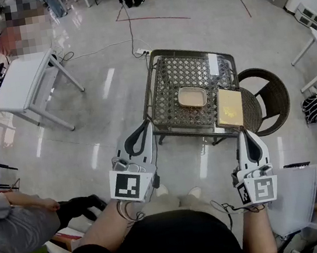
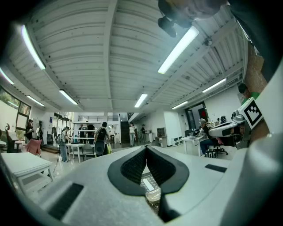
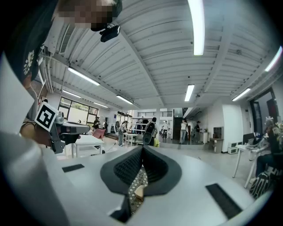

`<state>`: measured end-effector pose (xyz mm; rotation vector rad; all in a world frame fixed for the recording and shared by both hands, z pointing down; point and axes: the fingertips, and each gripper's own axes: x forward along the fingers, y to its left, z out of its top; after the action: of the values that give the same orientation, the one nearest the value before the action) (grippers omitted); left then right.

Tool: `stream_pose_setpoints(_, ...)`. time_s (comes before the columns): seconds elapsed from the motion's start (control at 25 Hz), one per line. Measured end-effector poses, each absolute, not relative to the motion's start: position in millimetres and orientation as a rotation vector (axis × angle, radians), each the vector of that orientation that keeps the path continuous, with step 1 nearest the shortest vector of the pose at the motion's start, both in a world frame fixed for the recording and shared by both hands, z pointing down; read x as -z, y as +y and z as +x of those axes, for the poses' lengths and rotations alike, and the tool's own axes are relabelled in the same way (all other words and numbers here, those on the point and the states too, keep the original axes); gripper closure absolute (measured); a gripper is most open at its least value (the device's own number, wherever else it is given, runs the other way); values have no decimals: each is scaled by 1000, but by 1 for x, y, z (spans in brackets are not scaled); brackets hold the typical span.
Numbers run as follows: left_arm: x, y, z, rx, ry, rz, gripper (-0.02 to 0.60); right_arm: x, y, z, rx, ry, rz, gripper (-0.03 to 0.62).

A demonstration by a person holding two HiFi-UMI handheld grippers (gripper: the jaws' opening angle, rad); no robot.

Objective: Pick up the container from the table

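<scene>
Left gripper [image 1: 145, 122] and right gripper [image 1: 243, 133], both closed empty, face a rounded, seemingly plastic container [image 1: 192, 96] on the lattice table [image 1: 169, 86].

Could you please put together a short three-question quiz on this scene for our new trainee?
1. True or false: the left gripper is gripping the container.
2. Which of these lies on the table at the container's right? A) a flat tan board B) a red mug C) a laptop
3. Fill in: the jaws of the left gripper and the right gripper are both ____, with nothing between them.

Key: 1 false, as it is held short of the table; 2 A; 3 shut.
</scene>
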<state>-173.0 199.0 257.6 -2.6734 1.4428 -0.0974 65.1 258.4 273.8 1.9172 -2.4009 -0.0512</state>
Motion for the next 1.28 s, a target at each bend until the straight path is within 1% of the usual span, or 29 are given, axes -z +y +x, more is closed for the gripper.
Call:
stream_pose_setpoints(0.52,-255,192,-171,63,1371,-2579,572,-269,256,64,206,-2407,1915,583)
stream_pose_setpoints(1.28,-262,176,-207,3,1321,-2645,572,-268,255,34,166,-2361,2012,583)
